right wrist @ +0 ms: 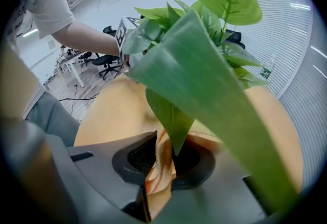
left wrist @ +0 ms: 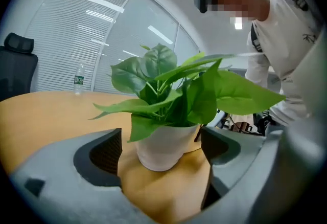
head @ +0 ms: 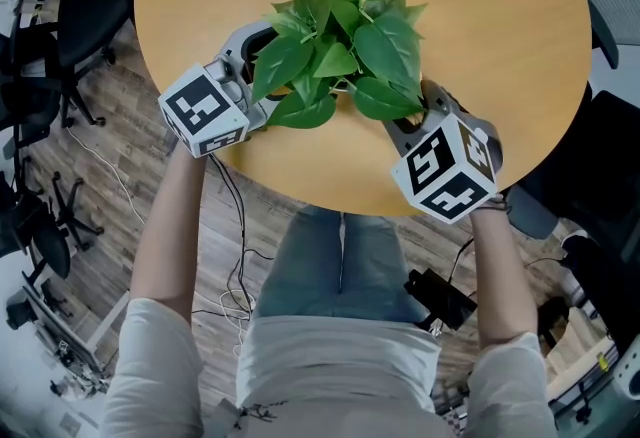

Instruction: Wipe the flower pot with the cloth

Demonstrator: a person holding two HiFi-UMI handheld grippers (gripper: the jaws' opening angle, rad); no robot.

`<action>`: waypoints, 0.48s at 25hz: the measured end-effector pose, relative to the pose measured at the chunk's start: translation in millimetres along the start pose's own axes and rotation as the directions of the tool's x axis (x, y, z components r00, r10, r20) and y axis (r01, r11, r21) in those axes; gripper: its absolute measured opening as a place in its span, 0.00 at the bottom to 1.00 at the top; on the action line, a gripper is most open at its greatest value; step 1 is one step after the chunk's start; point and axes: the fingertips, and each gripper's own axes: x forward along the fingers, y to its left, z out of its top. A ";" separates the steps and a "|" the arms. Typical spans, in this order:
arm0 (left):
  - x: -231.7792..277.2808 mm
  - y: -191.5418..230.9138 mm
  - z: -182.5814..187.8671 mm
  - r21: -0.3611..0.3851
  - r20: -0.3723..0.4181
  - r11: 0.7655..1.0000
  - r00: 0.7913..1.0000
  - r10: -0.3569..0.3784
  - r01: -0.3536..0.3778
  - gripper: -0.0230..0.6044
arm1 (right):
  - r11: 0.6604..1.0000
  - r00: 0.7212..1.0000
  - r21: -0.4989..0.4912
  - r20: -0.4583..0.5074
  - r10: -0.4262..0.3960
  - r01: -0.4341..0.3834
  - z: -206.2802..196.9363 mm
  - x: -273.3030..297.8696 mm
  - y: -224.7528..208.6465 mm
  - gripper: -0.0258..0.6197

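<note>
Flower pot [left wrist: 159, 152] stands on the round worktop [head: 480, 46] near your edge, framed by the left claw [left wrist: 161, 140], whose jaws stand wide apart and clear of its sides. Your right claw [right wrist: 171, 159] is clamped on the cloth [right wrist: 159, 182] — low under the leaves [head: 340, 36], which hide the pot from that side. Steady the pot gently with the left jaws, then sweep the cloth along its wall — stay beneath the foliage.

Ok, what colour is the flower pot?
The pot is white; the left gripper view shows it best.
</note>
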 end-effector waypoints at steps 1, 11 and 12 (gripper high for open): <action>1.8 0.5 1.9 -0.005 0.010 1.000 1.000 -0.015 0.015 0.80 | 1.000 1.000 0.002 0.000 0.000 0.000 0.2 -0.2 0.1 0.13; 9.8 -5.9 10.0 -0.007 0.048 0.997 0.996 -0.073 0.074 0.74 | 0.999 1.000 0.039 0.007 0.008 -0.008 -2.3 -2.2 0.1 0.13; 9.8 -6.1 10.0 -0.006 0.049 0.997 0.996 -0.072 0.072 0.73 | 0.999 1.000 0.055 0.007 0.002 -0.002 -4.9 -4.6 -3.0 0.13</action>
